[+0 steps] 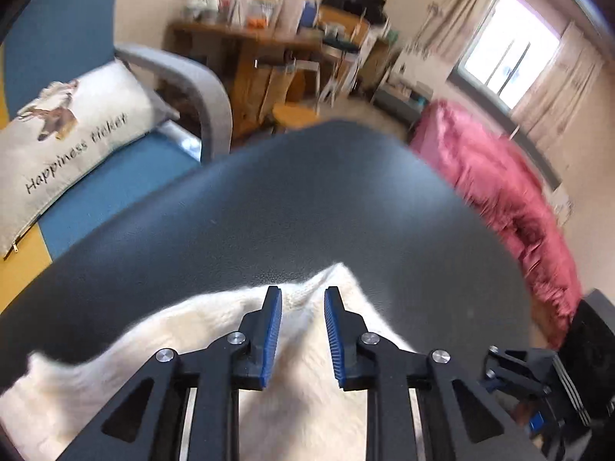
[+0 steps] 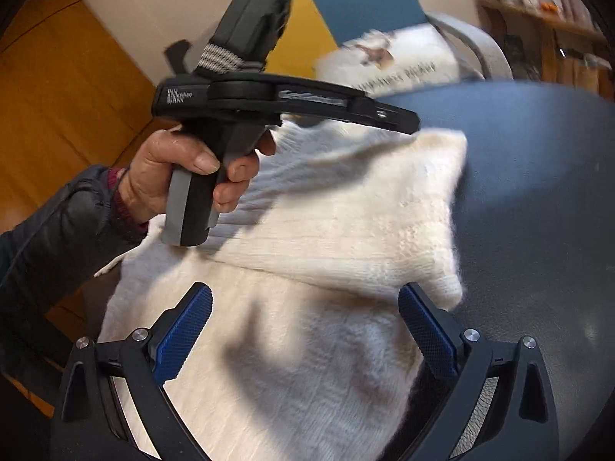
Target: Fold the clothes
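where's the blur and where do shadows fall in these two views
Left wrist view: the pink bedding and far shelves smear with motion blur; the window is blown out. Right wrist view: the printed cushion blurs, while dark gripper shadows fall across the white fuzzy knit sweater; both bend at the fisheye edges.

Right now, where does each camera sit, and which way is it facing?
Left wrist: on the left gripper, tilted down across the white sweater and dark table toward the blue sofa and window; its own fingers show, open, gripping nothing.
Right wrist: on the right gripper, open above the sweater, facing the person's left hand and dark sleeve.
Shared: sweater, table, sofa with its printed cushion.
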Demonstrator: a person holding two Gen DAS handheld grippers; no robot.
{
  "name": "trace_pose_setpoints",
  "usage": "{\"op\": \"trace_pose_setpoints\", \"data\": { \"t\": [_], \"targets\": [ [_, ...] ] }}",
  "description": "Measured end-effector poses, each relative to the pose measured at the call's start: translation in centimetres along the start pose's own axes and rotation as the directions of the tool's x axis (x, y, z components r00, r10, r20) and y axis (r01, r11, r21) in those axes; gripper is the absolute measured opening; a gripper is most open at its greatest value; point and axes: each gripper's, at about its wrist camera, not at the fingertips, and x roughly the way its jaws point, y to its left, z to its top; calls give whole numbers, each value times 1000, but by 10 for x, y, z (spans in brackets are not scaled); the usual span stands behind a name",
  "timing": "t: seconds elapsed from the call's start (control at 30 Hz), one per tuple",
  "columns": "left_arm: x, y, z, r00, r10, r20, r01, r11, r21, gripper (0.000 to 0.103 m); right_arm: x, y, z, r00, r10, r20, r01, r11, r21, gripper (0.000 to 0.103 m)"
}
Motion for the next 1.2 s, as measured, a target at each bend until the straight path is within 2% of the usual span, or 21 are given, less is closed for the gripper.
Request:
{"op": "trace_pose_setpoints", "data": {
  "t": [0.07,0.17,0.23,0.3,0.33,0.37,0.4,0.43,0.47,0.53,0.6,0.67,0.7,0.77,0.83,0.93,1.0,1.03,1.13,1.2],
  "targets": [
    [-26,9,-17,999,-44,28,45,998,-45,23,-5,6,3,1000,16,-5,-16,999,-37,99],
    [-59,20,-46,995,-84,58,89,992,-86,23,5,15,13,998,-43,-40,38,992,-117,99],
    [-72,22,-73,998,-45,50,50,995,-87,23,21,6,17,990,-113,-81,105,990,-97,99],
    [-74,28,-97,999,36,4,-35,994,-105,23,41,-12,16,974,-152,-170,149,988,-27,99],
    [-74,34,-108,998,69,-12,-70,990,-119,22,40,-14,16,979,-137,-154,137,991,-13,100],
    [-74,41,-119,996,92,-16,-93,986,-136,15,38,-17,17,983,-122,-137,124,992,1,100],
    [-78,47,-127,995,97,-5,-96,983,-157,15,36,-18,17,986,-110,-122,112,994,13,100],
    [-84,51,-130,996,84,13,-80,978,-191,16,35,-18,19,987,-109,-120,112,993,21,100],
    [-93,54,-133,997,60,38,-50,971,-233,21,33,-16,21,986,-118,-121,122,992,26,100],
    [-114,59,-141,992,19,123,17,959,-285,23,29,-3,29,985,-148,-88,148,989,-5,100],
    [-136,63,-152,982,28,186,34,946,-322,23,29,10,40,986,-159,-52,157,986,-49,100],
    [-153,70,-167,977,78,200,-1,932,-362,23,38,20,51,978,-204,-39,200,977,-78,100],
    [-159,75,-175,975,121,185,-42,923,-383,23,43,23,54,972,-234,-38,230,969,-91,100],
    [-167,89,-191,968,213,129,-139,892,-430,23,67,21,57,939,-336,-72,326,938,-115,100],
    [-181,103,-209,965,216,150,-116,862,-493,23,88,19,59,898,-428,-101,413,900,-140,100],
    [-215,123,-235,943,246,226,-71,810,-583,24,93,17,56,890,-445,-101,431,892,-136,103],
    [-233,138,-248,931,270,246,-61,780,-623,26,95,16,54,884,-457,-101,443,887,-133,103],
    [-239,144,-254,930,270,249,-52,769,-638,26,96,16,54,883,-459,-98,446,886,-130,103],
    [-242,155,-269,948,219,229,-11,746,-666,28,79,34,54,924,-380,-39,375,921,-103,103],
    [-236,155,-275,957,180,227,20,740,-673,29,84,45,53,935,-351,-42,345,933,-102,103]
  ]
}}
